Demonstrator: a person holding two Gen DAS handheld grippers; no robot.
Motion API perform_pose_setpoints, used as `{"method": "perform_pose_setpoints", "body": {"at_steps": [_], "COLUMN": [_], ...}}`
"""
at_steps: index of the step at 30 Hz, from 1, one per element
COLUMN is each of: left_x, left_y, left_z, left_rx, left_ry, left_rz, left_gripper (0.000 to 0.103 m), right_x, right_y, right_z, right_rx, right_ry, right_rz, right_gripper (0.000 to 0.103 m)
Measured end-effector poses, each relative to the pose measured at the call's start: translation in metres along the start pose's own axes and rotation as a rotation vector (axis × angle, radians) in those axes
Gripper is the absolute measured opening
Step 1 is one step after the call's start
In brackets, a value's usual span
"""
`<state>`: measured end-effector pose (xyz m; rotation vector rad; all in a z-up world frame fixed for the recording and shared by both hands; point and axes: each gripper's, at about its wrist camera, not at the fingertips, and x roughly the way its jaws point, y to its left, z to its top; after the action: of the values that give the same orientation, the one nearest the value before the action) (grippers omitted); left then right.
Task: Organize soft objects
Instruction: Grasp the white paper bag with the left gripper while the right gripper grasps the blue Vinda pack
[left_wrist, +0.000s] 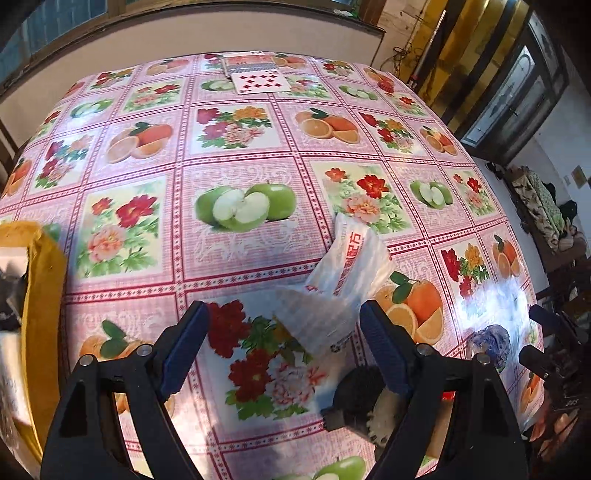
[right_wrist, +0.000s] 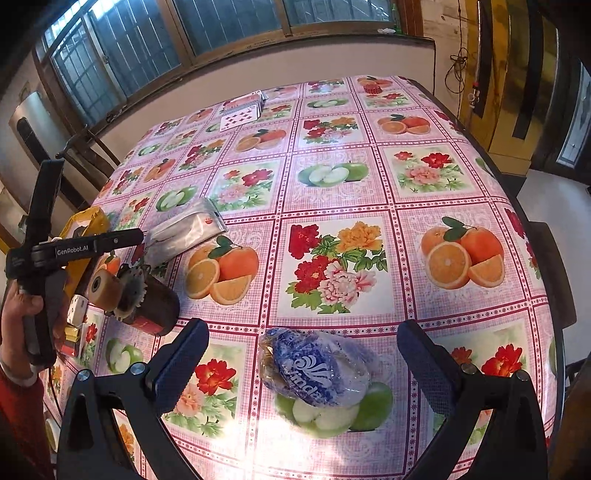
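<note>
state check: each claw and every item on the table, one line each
left claw: open, empty, above the white bag
right claw: open, empty, either side of the blue packet
white plastic bag: crumpled, lying on the table
blue tissue packet: sealed, lying flat
playing cards: spread, one face up
yellow bag: open

**What you are not seeing clearly**

Your left gripper's right finger is covering part of the dark round container at the lower right of the left wrist frame. The yellow bag is running off the left edge. The white plastic bag is showing red print too crumpled to read. The playing cards at top centre are blurring together.
</note>
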<state>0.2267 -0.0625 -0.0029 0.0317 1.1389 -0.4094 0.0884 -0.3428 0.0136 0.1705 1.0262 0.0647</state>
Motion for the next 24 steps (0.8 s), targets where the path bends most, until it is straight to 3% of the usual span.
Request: {"method": "perform_pose_setpoints", "body": {"at_steps": [6,11,18,24], "left_x": [0.025,0.045,0.054,0.058], "left_y": [-0.020,-0.036,-0.041,-0.048], "left_z": [0.016,0.014,0.020,0.022], "left_rx": [0.107,0.201,0.235,0.286], "left_ry": [0.076,0.154,0.171,0.188], "left_rz": [-0.079,-0.064,-0.029,-0.033], "left_gripper": [0.083,0.084,0.084,0.085], "right_x": [0.016,0.028,0.039,0.053], "right_y": [-0.002,-0.003,0.001,0.006], "right_z": [0.002,0.003,0.003,-0.003], "right_rx": [0.023,0.032,0.007,-0.097], "right_ry": [0.055,0.112,0.160,0.244], "right_rz": [0.026,0.058,0.039,0.065], "right_gripper": [0.103,0.103,0.103,0.103]}}
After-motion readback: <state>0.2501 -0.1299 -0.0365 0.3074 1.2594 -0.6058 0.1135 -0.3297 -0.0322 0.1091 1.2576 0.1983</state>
